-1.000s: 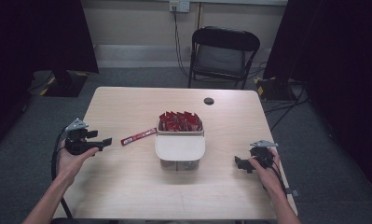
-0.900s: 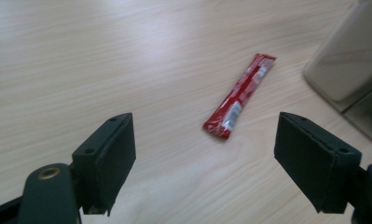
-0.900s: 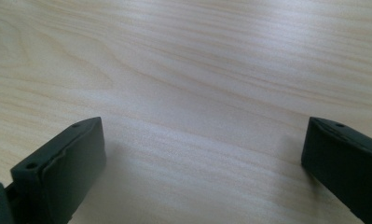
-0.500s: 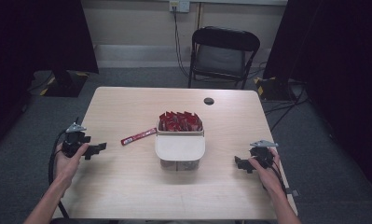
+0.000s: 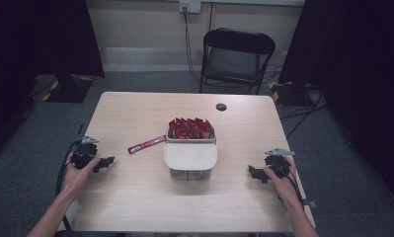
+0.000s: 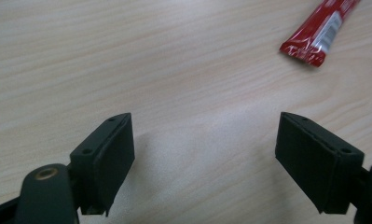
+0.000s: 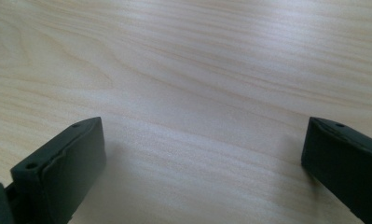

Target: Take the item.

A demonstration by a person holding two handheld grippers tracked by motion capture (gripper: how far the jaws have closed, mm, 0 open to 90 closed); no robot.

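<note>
A single red sachet [image 5: 146, 144] lies flat on the wooden table [image 5: 135, 207], left of a white box [image 5: 190, 159] packed with several upright red sachets [image 5: 190, 128]. My left gripper [image 5: 105, 163] sits low at the table's left edge, open, its jaws aimed toward the loose sachet but well short of it. In the left gripper view the sachet's end [image 6: 321, 35] shows at the upper right, beyond the spread pads [image 6: 113, 156] with bare wood between them. My right gripper [image 5: 254, 174] rests open on the right side of the table, jaws wide over bare wood [image 7: 197, 107].
A small dark round disc [image 5: 221, 106] lies near the table's far edge. A black folding chair [image 5: 236, 57] stands behind the table. Dark curtains hang at both sides. Cables trail from each gripper off the table's edges.
My left gripper has drawn back toward the left front of the table and sunk lower, away from the loose sachet. The right gripper has stayed put.
</note>
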